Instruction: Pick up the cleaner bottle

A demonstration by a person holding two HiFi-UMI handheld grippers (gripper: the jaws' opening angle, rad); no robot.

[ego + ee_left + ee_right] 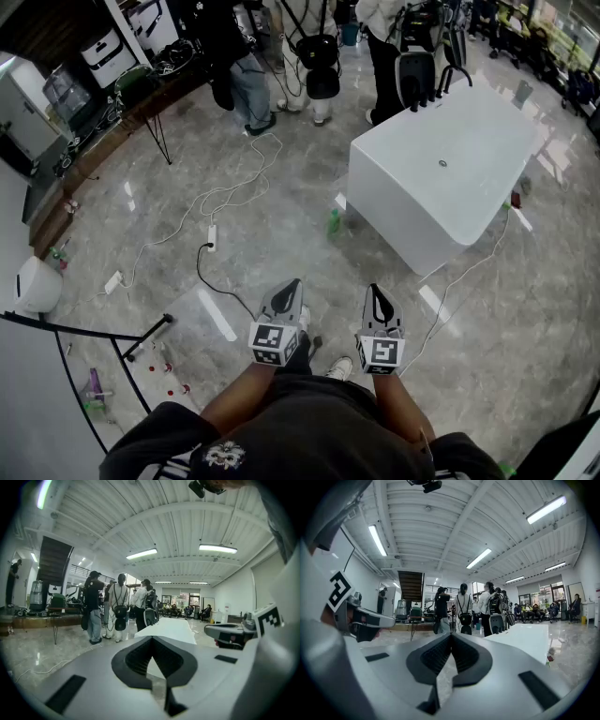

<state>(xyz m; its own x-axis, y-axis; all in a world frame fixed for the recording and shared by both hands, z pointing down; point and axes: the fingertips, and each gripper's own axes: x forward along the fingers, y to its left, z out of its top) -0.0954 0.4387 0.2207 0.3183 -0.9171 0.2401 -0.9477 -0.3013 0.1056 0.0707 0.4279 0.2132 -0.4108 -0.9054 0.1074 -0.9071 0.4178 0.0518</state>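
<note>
A small green bottle (333, 221) stands on the marble floor at the near left corner of the white bathtub (441, 178), well ahead of both grippers. My left gripper (291, 284) and right gripper (376, 290) are held side by side close to my body, pointing forward at about waist height. In the left gripper view the left gripper (151, 639) has its jaws meeting at the tips with nothing between them. The right gripper (451, 635) looks the same in the right gripper view, shut and empty. The bathtub (171, 627) lies straight ahead.
White cables (225, 202) and a power strip (212, 234) trail across the floor ahead on the left. Several people (253, 84) stand beyond the tub. A black stand leg (141, 342) sits at my near left. A bench with equipment (103, 122) lines the left wall.
</note>
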